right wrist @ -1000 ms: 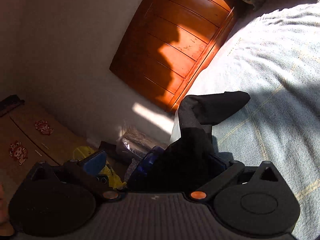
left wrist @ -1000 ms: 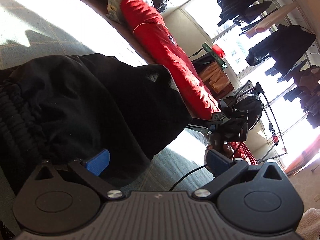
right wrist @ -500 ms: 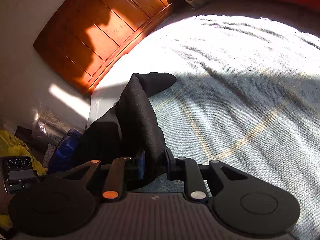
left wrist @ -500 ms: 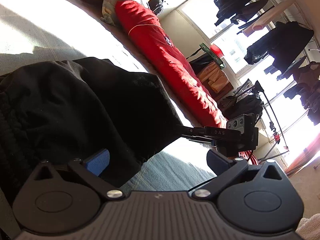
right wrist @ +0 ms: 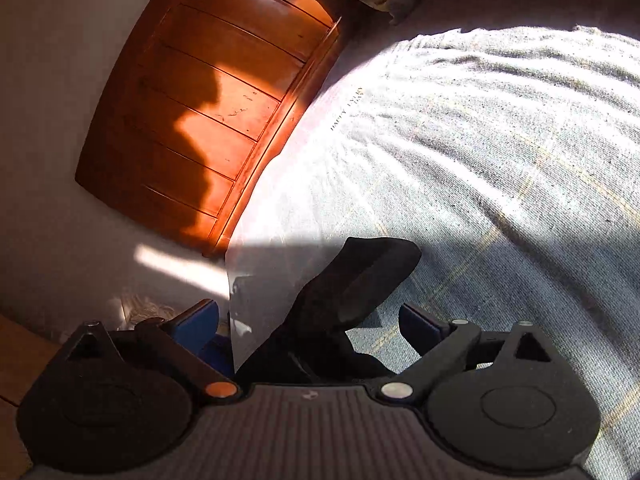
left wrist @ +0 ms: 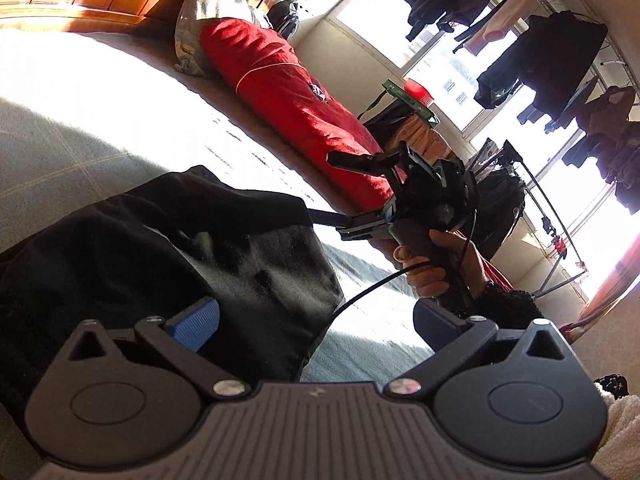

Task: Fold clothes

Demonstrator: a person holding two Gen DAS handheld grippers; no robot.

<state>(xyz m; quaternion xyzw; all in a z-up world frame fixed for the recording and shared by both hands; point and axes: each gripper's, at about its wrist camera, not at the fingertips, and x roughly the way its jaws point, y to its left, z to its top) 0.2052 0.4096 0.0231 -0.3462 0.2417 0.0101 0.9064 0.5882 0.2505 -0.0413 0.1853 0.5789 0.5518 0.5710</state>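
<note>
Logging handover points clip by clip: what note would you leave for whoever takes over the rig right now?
Left gripper: jaws open, empty, at the near edge of the black garment.
Right gripper: jaws open, a strip of the garment lies between them, unclamped.
The garment lies bunched on the bed.
Done: no neat fold visible.
Left, probably: grip an edge with each gripper, spread the garment, fold it flat.
</note>
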